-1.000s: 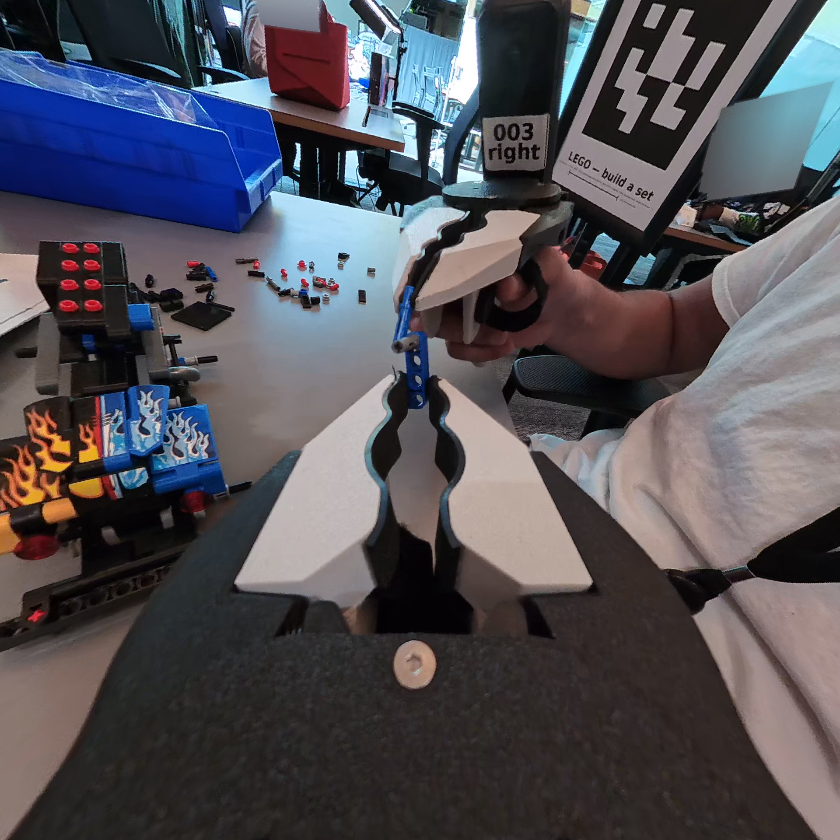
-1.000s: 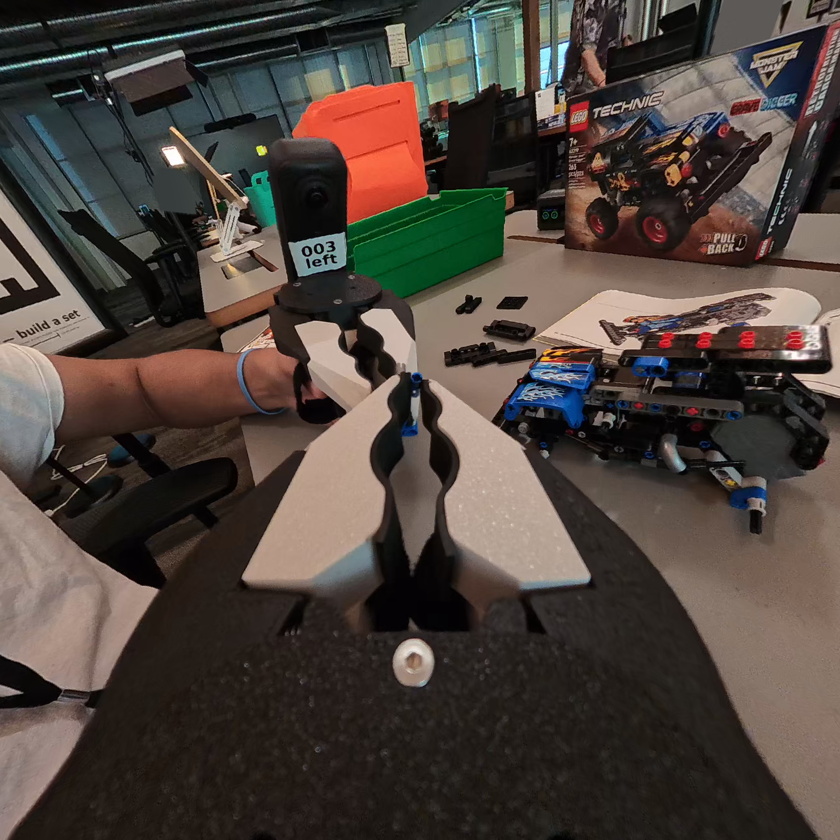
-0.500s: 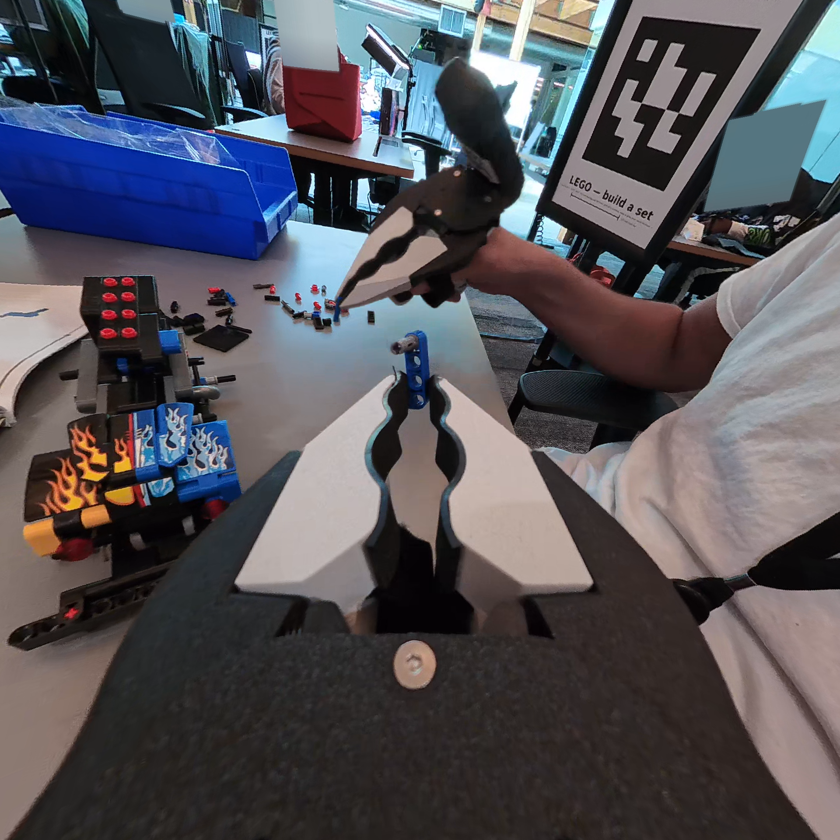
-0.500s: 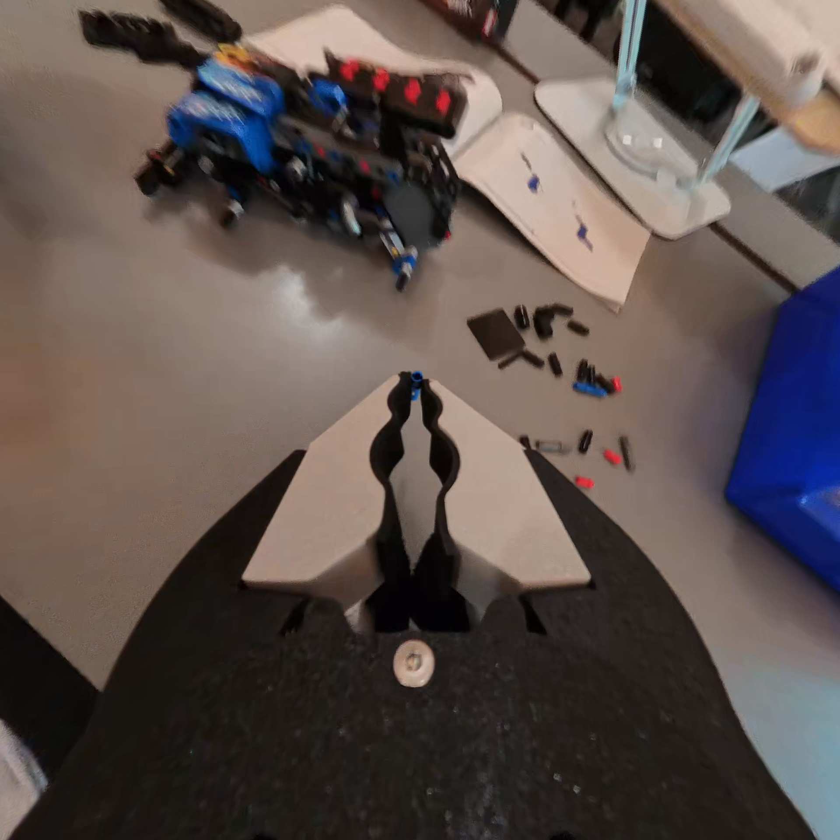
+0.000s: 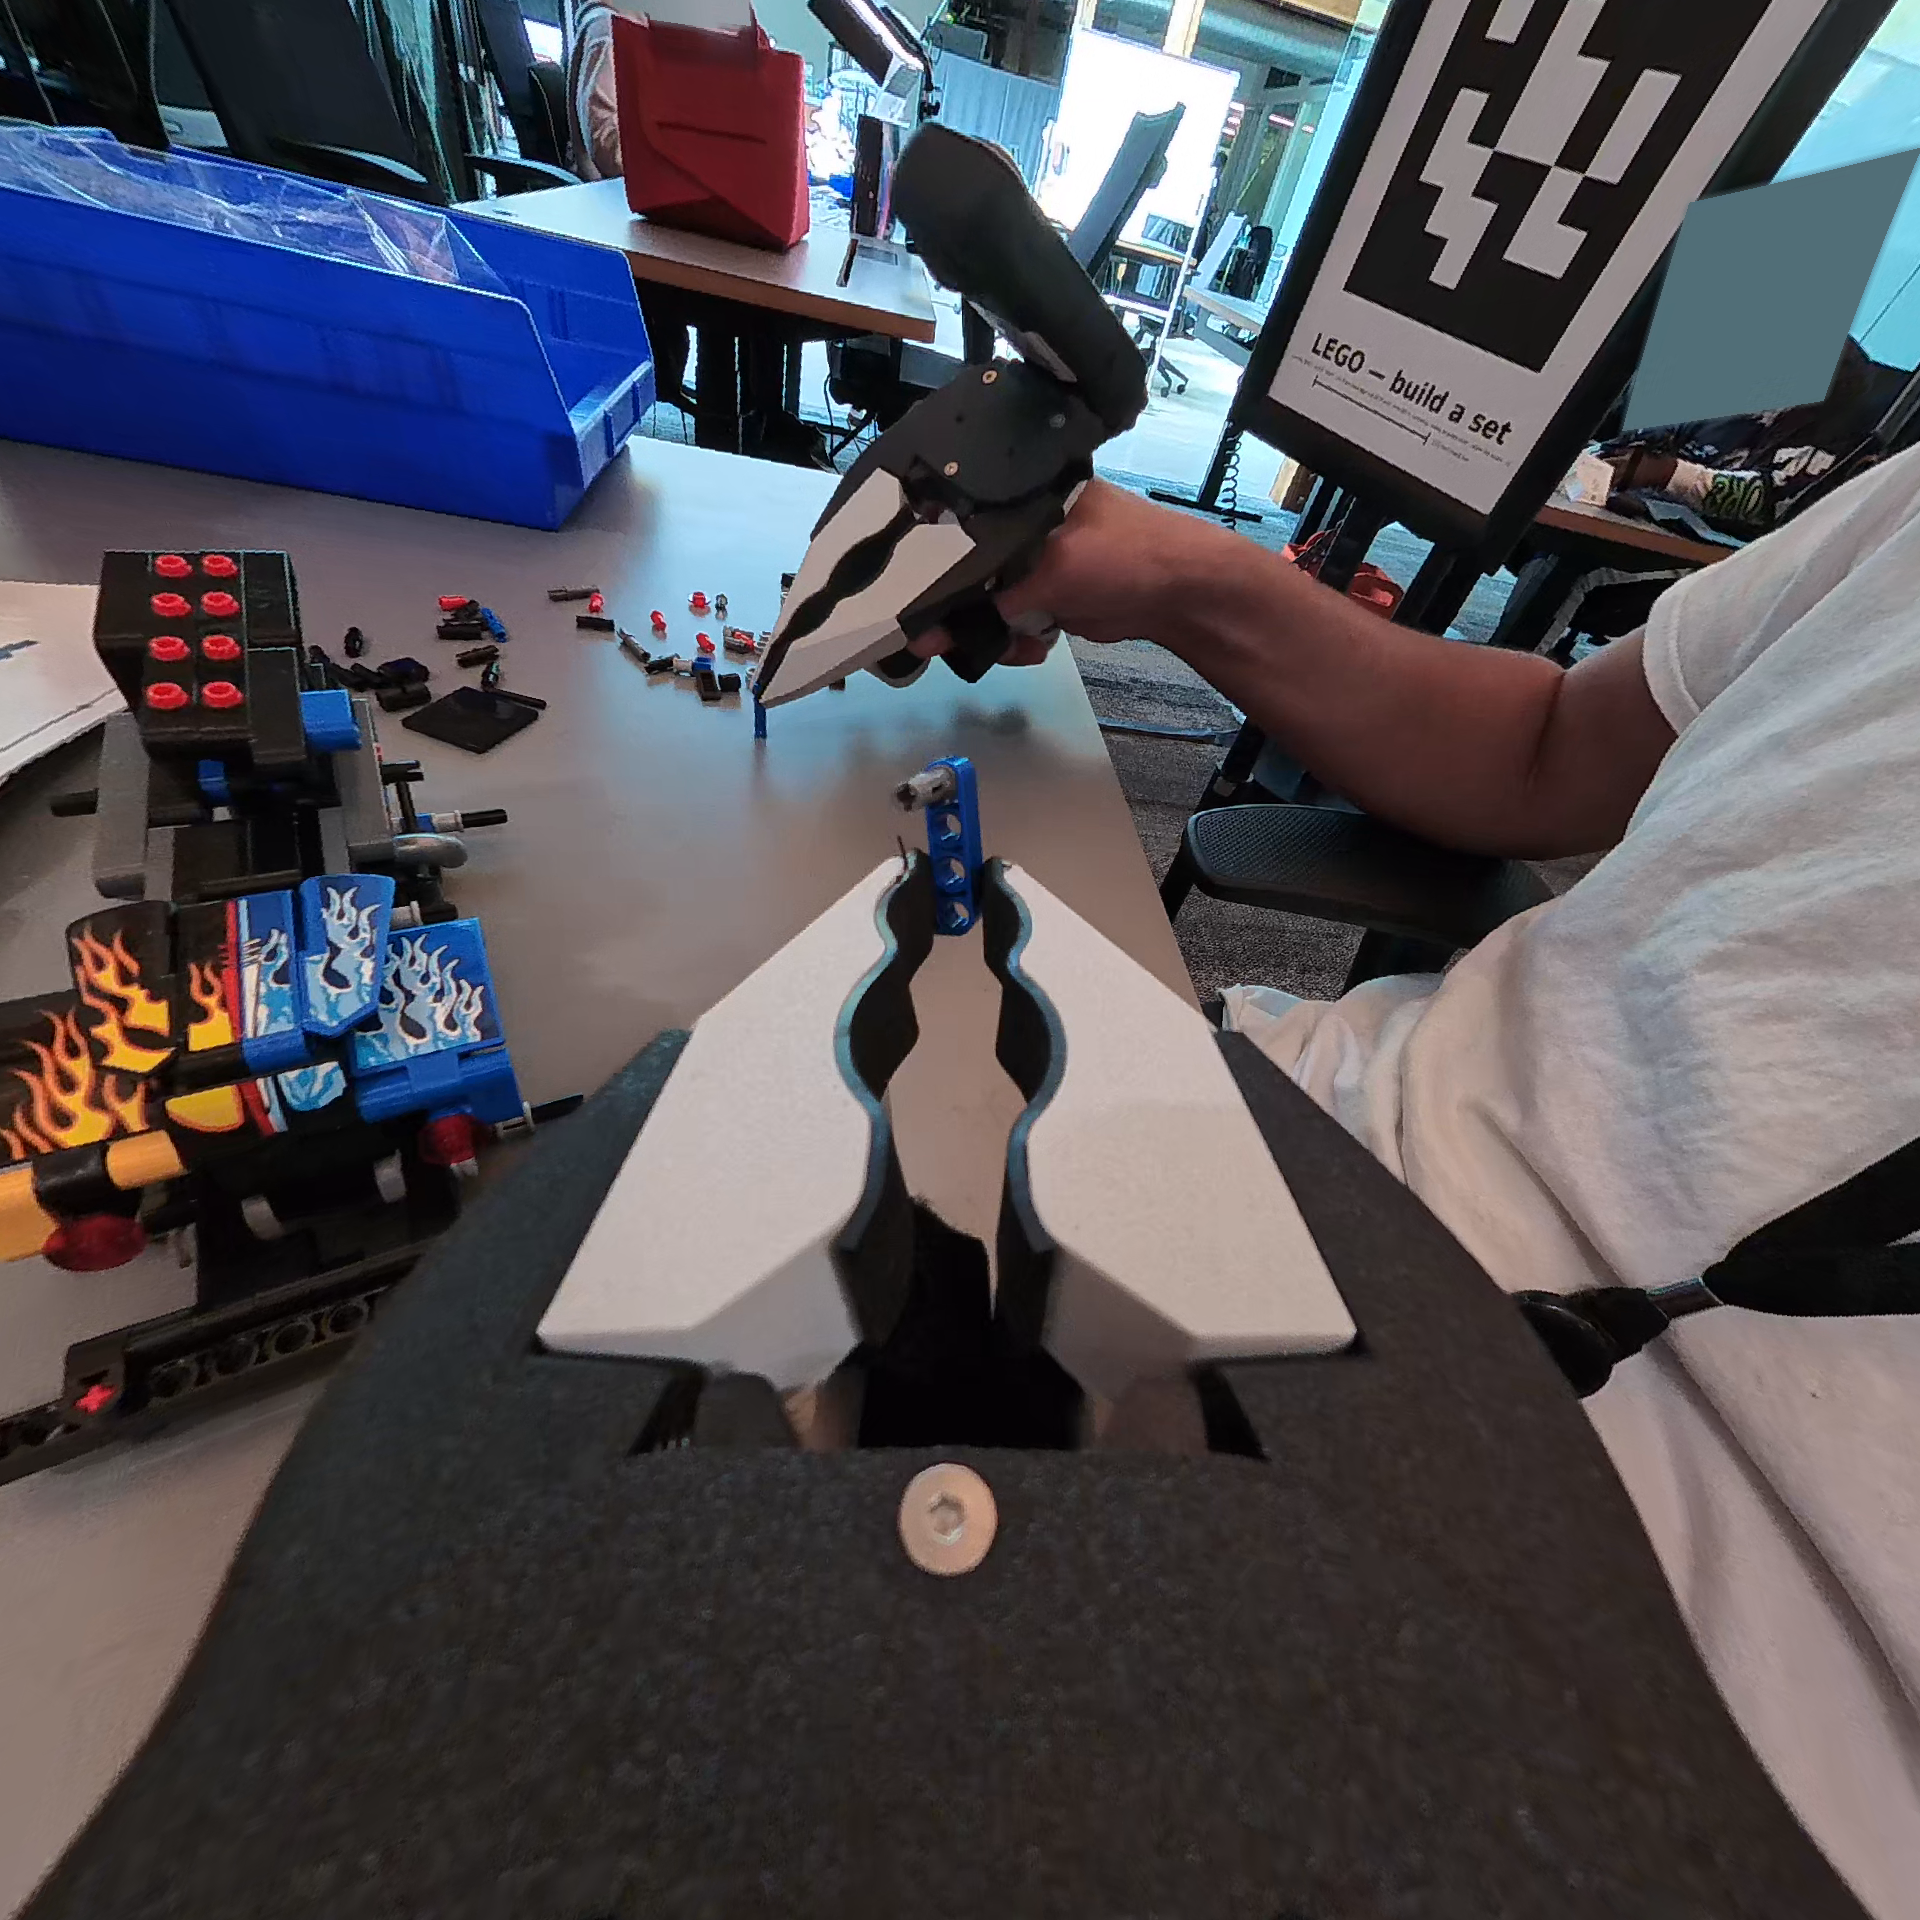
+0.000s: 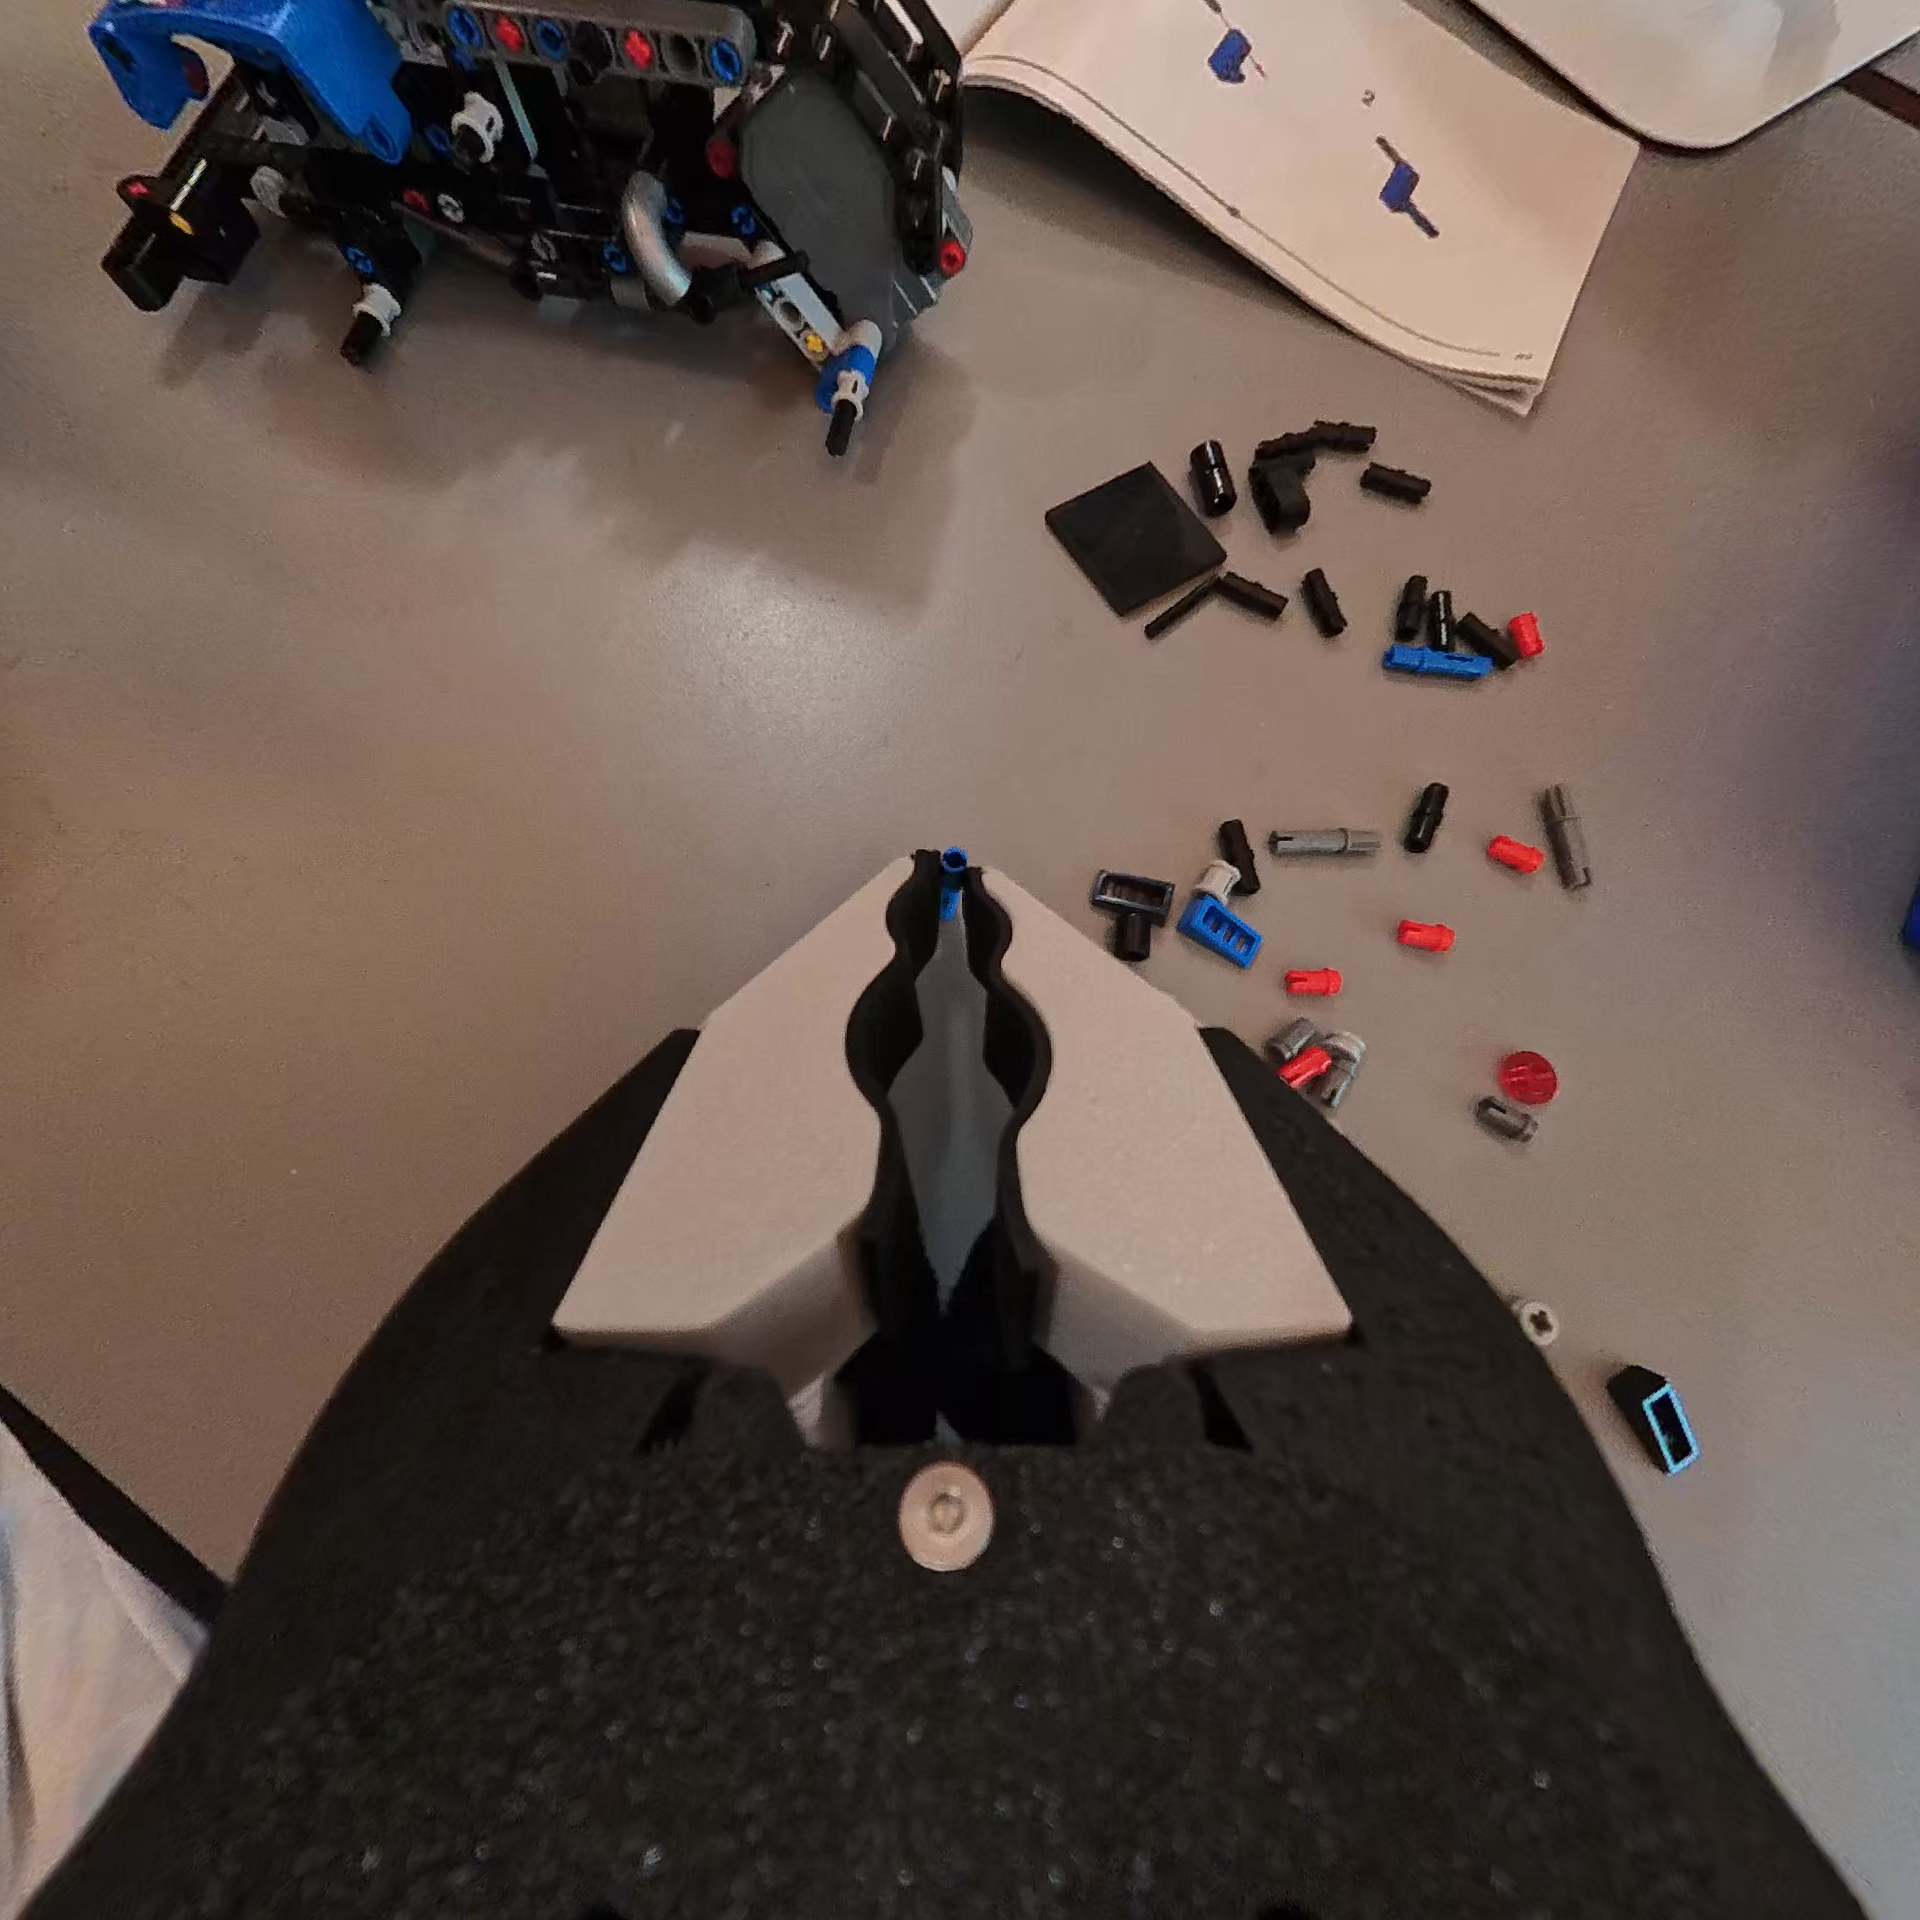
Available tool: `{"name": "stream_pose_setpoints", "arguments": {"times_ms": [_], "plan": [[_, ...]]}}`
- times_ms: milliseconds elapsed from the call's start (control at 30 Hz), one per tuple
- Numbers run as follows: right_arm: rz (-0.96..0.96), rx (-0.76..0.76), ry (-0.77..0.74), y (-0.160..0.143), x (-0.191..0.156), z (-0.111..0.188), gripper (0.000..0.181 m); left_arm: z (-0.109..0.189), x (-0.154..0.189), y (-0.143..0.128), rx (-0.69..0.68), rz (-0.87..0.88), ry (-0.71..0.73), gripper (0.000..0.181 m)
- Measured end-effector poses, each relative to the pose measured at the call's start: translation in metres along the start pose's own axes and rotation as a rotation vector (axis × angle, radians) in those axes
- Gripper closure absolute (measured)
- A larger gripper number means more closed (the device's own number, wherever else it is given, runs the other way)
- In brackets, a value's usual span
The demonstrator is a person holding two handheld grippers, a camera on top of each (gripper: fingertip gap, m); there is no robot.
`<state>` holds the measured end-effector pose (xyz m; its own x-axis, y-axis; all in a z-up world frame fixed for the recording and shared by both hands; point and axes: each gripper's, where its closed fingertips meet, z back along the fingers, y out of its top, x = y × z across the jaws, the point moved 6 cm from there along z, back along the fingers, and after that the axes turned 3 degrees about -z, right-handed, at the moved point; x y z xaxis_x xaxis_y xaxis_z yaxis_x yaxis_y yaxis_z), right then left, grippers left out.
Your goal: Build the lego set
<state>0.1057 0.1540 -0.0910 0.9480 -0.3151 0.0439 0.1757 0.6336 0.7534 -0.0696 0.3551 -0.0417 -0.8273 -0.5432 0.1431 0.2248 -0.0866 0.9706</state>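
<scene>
Left tongs (image 5: 951, 883) pinch a short blue beam (image 5: 951, 842) upright above the counter's (image 5: 644, 831) near edge, a grey pin (image 5: 920, 787) in its top hole. Right tongs (image 6: 943, 868), narrowed on a small blue pin (image 6: 951, 873), point down beside the loose parts (image 6: 1351, 883) near the counter's right edge. The half-built truck (image 5: 239, 935) sits toward the left. Likely next: seating the blue pin in the beam; keep the beam steady and push straight along the hole.
</scene>
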Motion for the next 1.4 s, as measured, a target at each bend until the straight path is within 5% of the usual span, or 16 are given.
{"name": "stream_pose_setpoints", "arguments": {"times_ms": [1033, 1233, 1400], "plan": [[0.017, -0.054, 0.004, -0.002, 0.003, 0.003, 0.163, 0.000, 0.003, 0.000, -0.004, -0.007, -0.012, 0.174], [-0.028, -0.031, 0.157, -0.019, -0.009, 0.027, 0.162, 0.000, 0.004, 0.000, -0.011, -0.011, -0.015, 0.173], [-0.036, -0.004, 0.136, -0.028, -0.017, 0.028, 0.165, -0.008, 0.001, -0.011, -0.129, -0.078, 0.067, 0.174]]}}
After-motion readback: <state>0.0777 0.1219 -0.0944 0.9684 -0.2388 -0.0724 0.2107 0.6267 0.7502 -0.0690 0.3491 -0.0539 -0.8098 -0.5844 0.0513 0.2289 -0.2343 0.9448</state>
